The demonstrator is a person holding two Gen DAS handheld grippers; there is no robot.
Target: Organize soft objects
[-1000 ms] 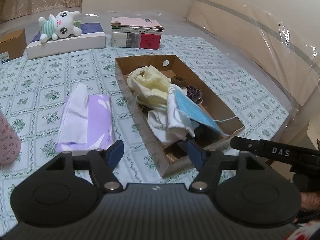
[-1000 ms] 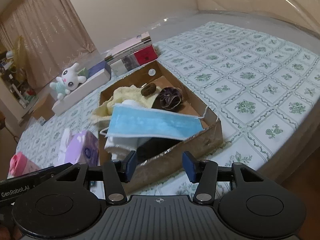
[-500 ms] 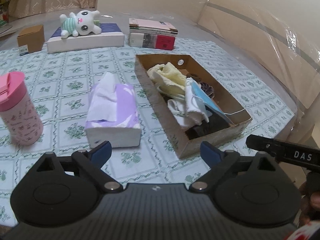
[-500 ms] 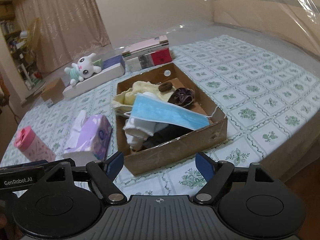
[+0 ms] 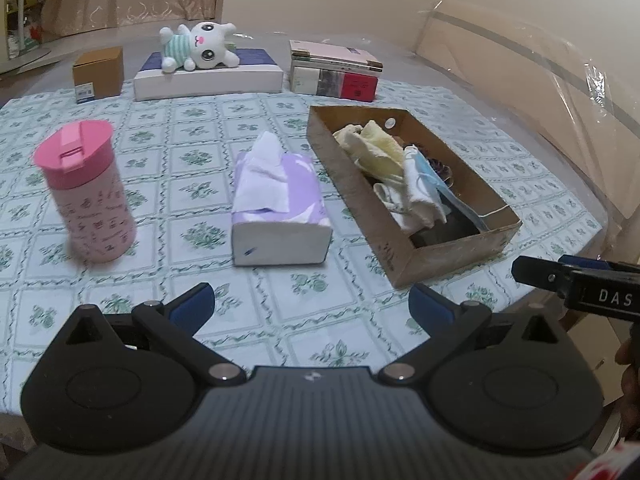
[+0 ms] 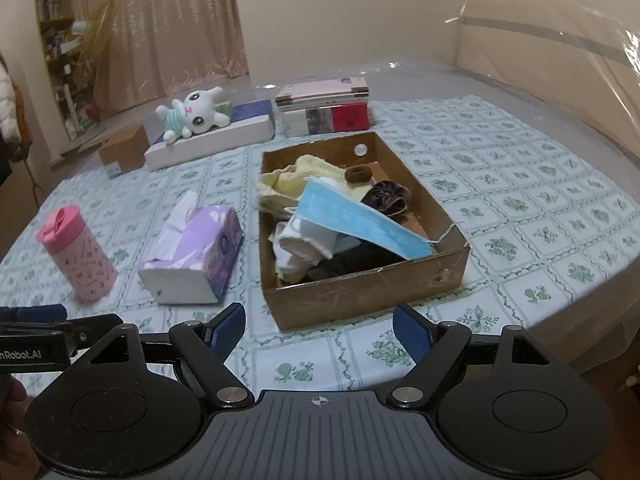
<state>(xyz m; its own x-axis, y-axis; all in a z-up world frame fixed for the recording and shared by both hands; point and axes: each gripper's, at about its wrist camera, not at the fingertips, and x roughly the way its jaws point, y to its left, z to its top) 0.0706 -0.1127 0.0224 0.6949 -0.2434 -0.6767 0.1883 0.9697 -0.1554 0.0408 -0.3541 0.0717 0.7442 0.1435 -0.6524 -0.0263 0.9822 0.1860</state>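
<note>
An open cardboard box [image 6: 360, 292] [image 5: 440, 264] on the flowered tablecloth holds a blue face mask [image 6: 360, 220] [image 5: 428, 176], a yellow cloth [image 6: 296, 176], white cloths [image 6: 308, 240], a dark scrunchie [image 6: 388, 196] and a small brown piece [image 6: 358, 176]. A purple tissue pack [image 5: 276, 200] [image 6: 196, 248] lies left of the box. A plush rabbit [image 5: 196, 46] rests on a flat white box at the back. My left gripper [image 5: 310, 300] hangs over the table's near edge, jaws still opening, nothing between them. My right gripper [image 6: 319, 316] stands open and empty just before the box.
A pink lidded cup [image 5: 86, 192] stands at the left. At the back are a stack of books [image 5: 334, 74] and a small brown carton [image 5: 98, 72]. The table's edge curves away to the right, with plastic-wrapped furniture behind it.
Both grippers have pulled back from the box and opened wide. The mask and cloths stay in the box. The right view has rolled to level, and the pink cup has come into sight.
</note>
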